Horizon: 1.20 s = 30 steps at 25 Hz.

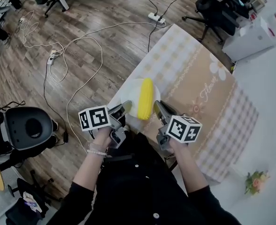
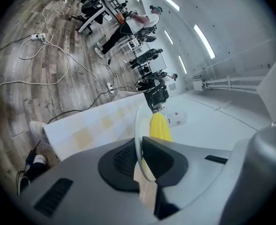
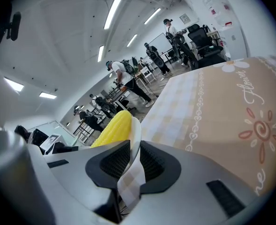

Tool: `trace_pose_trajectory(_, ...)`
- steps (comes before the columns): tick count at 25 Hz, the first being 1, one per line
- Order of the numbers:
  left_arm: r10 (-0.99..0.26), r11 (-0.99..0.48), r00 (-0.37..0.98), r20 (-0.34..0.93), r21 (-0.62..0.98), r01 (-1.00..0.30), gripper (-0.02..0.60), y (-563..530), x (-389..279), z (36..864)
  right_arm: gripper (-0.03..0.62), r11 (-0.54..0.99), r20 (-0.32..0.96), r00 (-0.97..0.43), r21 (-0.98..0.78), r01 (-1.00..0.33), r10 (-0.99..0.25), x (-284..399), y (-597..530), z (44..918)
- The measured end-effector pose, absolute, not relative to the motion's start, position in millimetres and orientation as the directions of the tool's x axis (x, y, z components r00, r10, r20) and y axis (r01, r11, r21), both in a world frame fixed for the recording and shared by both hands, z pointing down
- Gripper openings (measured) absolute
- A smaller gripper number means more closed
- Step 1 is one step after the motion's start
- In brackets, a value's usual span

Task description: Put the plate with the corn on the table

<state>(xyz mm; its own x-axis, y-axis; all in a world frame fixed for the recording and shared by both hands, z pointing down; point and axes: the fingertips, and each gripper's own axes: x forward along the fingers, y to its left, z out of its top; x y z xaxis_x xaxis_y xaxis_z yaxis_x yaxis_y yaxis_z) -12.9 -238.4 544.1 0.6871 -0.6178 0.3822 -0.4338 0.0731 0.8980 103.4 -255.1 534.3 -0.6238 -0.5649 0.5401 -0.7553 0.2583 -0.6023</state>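
A white plate [image 1: 132, 93] carrying a yellow corn cob [image 1: 145, 99] hangs over the near left corner of the table [image 1: 208, 107]. My left gripper [image 1: 126, 108] is shut on the plate's left rim, seen edge-on as the plate [image 2: 138, 139] between its dark pads, with the corn [image 2: 160, 127] beyond. My right gripper [image 1: 157, 108] is shut on the opposite rim; in its own view the plate [image 3: 135, 134] sits pinched between the pads next to the corn [image 3: 112, 128]. The right jaws also catch a strip of checked cloth [image 3: 131, 179].
The table's cloth [image 3: 232, 111] is beige with a checked border and flower print. A white counter [image 1: 269, 83] with a small flower posy [image 1: 255, 181] lies to the right. Cables and a power strip [image 1: 156, 18] cross the wooden floor; a black chair [image 1: 29, 128] stands left.
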Motion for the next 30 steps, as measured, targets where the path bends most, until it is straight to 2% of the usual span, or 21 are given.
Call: trace_pose_trajectory(30, -0.556, 0.111, 0.633, 0.539, 0.803, -0.586, 0.040, -255.6, -5.3, 603.5, 0.103, 0.293, 0.658, -0.592, -0.517, -0.804, -0.465, 109.4, -275.3, 603.1)
